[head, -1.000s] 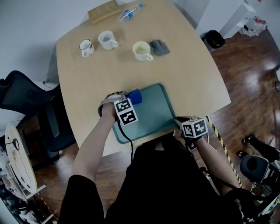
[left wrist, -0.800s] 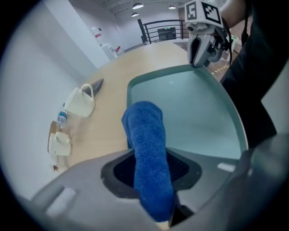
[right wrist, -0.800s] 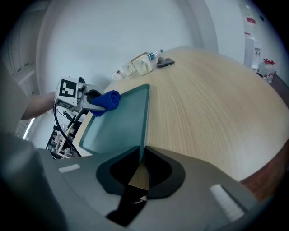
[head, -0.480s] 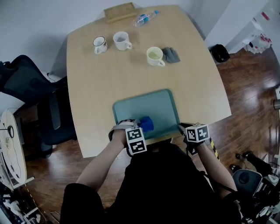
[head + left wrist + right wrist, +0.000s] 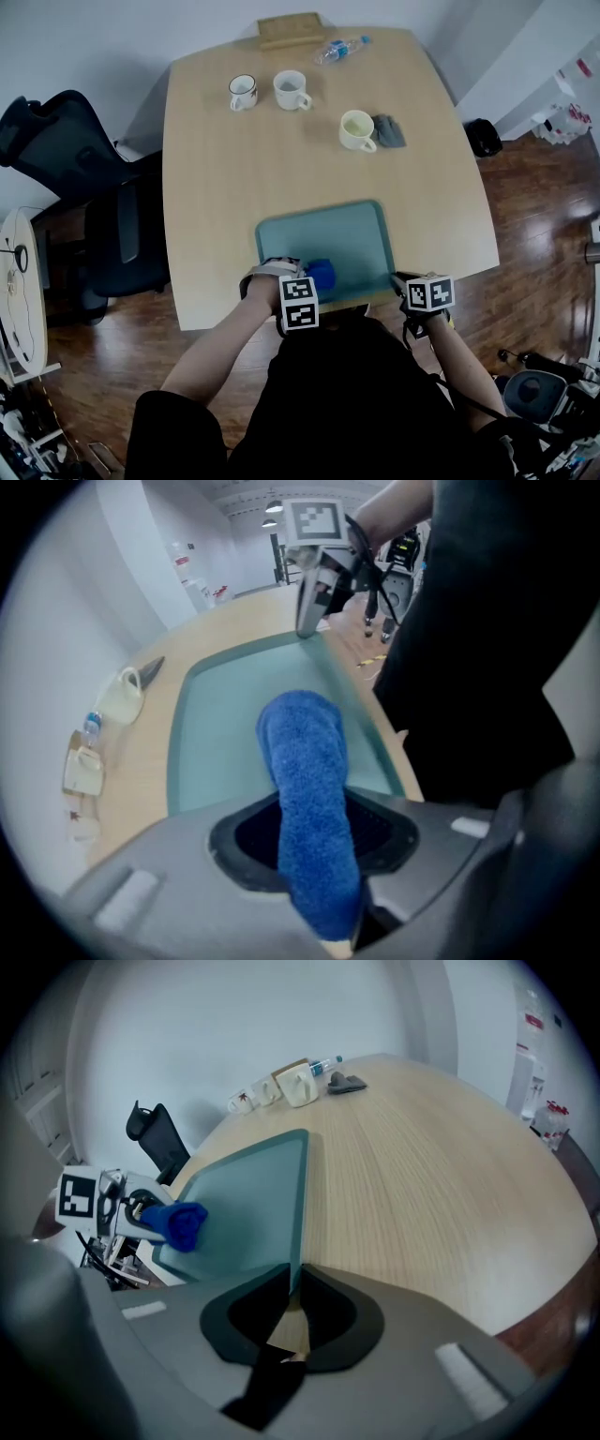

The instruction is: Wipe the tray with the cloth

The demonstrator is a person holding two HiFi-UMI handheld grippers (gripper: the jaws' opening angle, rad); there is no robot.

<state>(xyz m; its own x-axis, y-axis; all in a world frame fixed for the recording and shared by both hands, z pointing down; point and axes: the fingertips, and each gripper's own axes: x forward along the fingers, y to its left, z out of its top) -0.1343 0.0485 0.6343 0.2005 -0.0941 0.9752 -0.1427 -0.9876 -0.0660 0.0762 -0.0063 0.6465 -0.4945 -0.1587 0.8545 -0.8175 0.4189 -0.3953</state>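
Observation:
A teal tray [image 5: 328,234] lies at the near edge of the wooden table [image 5: 225,187]. My left gripper [image 5: 314,281] is shut on a rolled blue cloth [image 5: 322,274], whose free end rests on the tray's near part. In the left gripper view the blue cloth [image 5: 305,761] runs out between the jaws onto the tray [image 5: 225,714]. My right gripper [image 5: 399,279] is shut on the tray's near right corner. Its jaws have just been closing a little tighter, with the tray rim [image 5: 298,1213] between them in the right gripper view. The left gripper [image 5: 112,1208] and cloth [image 5: 178,1224] show there too.
At the table's far side stand two white mugs [image 5: 243,91] [image 5: 292,89], a cream mug [image 5: 357,130], a grey rag [image 5: 389,131], a water bottle [image 5: 339,49] and a wooden board [image 5: 291,28]. A black office chair [image 5: 84,187] stands left of the table.
My left gripper has dragged the blue cloth from the tray's far left corner to its near edge. The right gripper has stayed on the tray's corner.

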